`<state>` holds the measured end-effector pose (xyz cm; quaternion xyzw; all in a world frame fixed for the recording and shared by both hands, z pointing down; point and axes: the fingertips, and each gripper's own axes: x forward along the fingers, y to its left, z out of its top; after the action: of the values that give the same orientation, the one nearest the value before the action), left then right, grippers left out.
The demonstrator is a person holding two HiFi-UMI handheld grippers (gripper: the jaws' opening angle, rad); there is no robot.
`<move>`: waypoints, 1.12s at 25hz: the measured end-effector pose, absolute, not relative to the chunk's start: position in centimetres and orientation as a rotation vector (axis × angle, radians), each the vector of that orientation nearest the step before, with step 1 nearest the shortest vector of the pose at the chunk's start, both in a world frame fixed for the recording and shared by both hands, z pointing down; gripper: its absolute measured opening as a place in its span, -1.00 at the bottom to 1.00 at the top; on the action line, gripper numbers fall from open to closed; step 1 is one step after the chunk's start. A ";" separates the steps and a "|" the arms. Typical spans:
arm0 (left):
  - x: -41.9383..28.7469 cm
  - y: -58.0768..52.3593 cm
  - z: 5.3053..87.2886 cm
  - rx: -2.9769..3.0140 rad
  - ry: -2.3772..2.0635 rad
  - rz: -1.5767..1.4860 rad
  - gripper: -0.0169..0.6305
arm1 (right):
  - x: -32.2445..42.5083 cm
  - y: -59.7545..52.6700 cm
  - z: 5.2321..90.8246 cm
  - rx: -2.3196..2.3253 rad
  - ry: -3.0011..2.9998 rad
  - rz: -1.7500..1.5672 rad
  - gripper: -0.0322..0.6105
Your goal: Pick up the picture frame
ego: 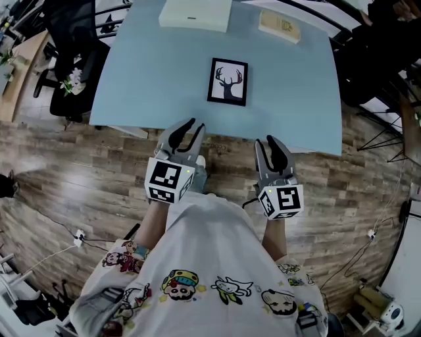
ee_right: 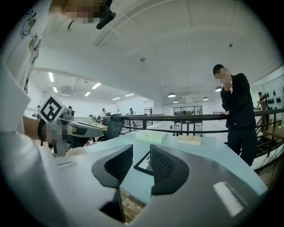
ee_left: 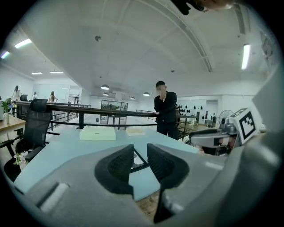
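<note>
1. Off the counter's near edge, left gripper and right gripper hover, ribbed fingers released, empty.
2. Mid-counter, the frame lies flat: thin, rigid, black-edged, likely light with a slippery, fragile glazed face; pinch opposite side rails.
3. At the counter's far edge: a white box, a book.

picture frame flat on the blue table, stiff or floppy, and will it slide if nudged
The picture frame looks thin and rigid, so probably stiff and light. It lies flat on the smooth table, so it likely slides when pushed and offers little edge to grip.
</note>
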<state>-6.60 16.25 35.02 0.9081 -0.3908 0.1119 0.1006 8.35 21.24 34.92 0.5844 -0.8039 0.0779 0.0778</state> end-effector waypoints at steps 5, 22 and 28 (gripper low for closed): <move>-6.7 11.8 34.5 2.697 -1.126 0.326 -0.64 | 8.3 17.2 34.3 1.782 -2.389 0.241 -0.50; -9.2 6.2 37.1 2.640 -1.018 0.353 -0.56 | 7.1 11.6 35.9 1.831 -2.268 0.338 -0.44; -8.3 4.2 38.1 2.618 -1.027 0.366 -0.55 | 8.0 9.5 37.5 1.799 -2.273 0.389 -0.42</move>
<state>-8.25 4.15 38.08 0.9124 -0.3579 0.1275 0.1521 8.05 9.50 37.49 0.6116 -0.7725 0.1322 0.1082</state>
